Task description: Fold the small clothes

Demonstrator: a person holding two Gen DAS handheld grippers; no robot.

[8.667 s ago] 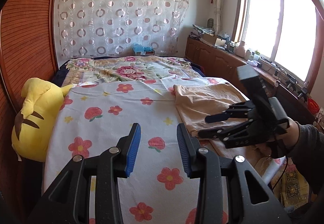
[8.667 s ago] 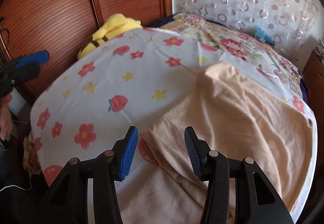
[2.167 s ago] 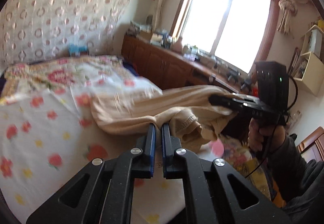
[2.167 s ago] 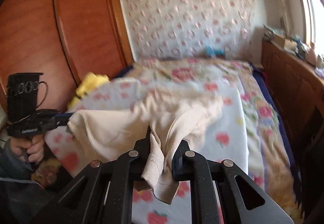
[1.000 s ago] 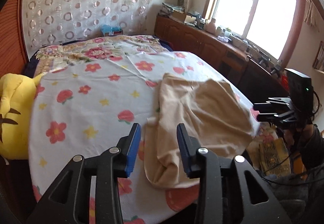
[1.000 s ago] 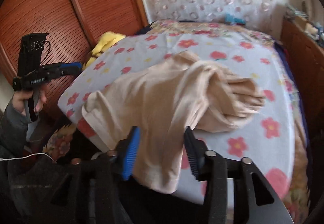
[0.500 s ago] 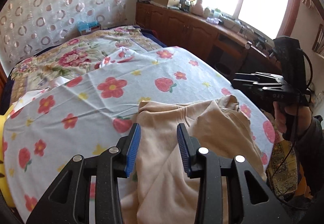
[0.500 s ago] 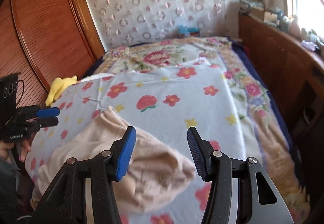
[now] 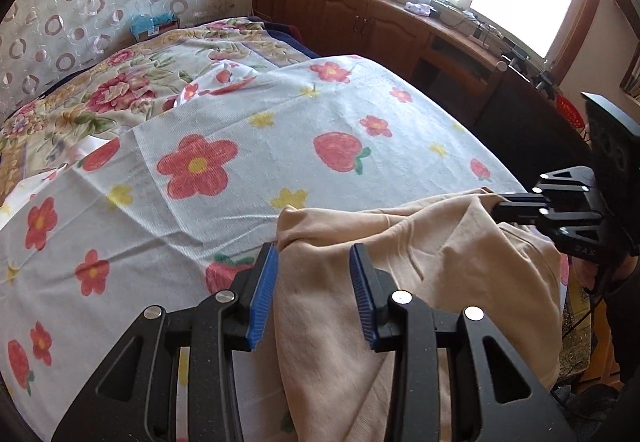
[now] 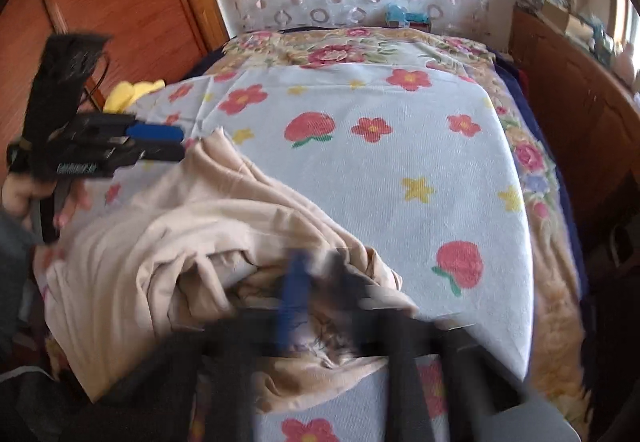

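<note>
A beige garment (image 9: 420,274) lies rumpled at the near edge of the bed's flowered sheet (image 9: 248,146). My left gripper (image 9: 314,294) is open, its blue pads either side of the garment's upper left corner, just above the cloth. My right gripper (image 9: 500,204) reaches in from the right with its jaws close together at the garment's upper right edge. In the right wrist view the garment (image 10: 200,234) is bunched and the right gripper (image 10: 320,282) is motion-blurred over the cloth. The left gripper (image 10: 168,142) shows there at the left, above the garment's far corner.
A yellow plush toy (image 10: 132,90) sits at the bed's left side by a wooden wardrobe (image 10: 100,2). A wooden cabinet (image 9: 400,30) with clutter runs under the window on the right. A floral quilt (image 9: 132,82) covers the far half of the bed.
Both grippers have dropped toward the garment. The left now straddles its upper left corner. The right has moved onto the upper right edge with its jaws drawn in and shows motion blur.
</note>
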